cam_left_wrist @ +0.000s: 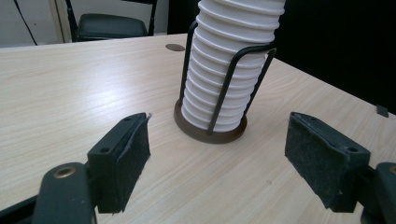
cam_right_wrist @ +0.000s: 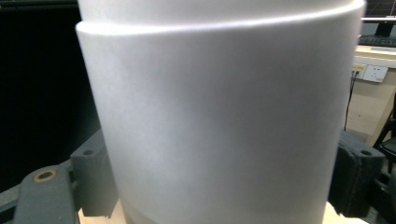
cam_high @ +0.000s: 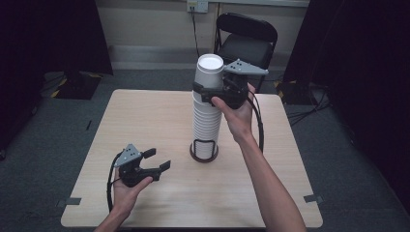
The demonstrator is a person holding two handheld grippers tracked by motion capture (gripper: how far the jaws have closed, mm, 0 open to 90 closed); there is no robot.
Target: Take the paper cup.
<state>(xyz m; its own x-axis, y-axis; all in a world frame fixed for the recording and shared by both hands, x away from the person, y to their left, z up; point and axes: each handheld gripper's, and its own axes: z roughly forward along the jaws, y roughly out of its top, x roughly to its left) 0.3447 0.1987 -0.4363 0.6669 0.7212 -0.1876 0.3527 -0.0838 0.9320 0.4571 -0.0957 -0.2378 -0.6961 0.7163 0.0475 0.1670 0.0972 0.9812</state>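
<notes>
In the right gripper view the top cup (cam_right_wrist: pixel 219 116) stands so close that its rim and base run past the picture's upper and lower edges, and its wall hides most of both pads of the right hand-held gripper (cam_right_wrist: pixel 219 186), so contact between pad and cup cannot be made out. In the left gripper view the stack of cups (cam_left_wrist: pixel 224 70) is cut off at the top edge. In the high view the wire holder (cam_high: pixel 204 150) hides the lowest cups, and the chair (cam_high: pixel 246 41) beyond the tabletop's (cam_high: pixel 159 121) far edge stands partly behind the stack.
</notes>
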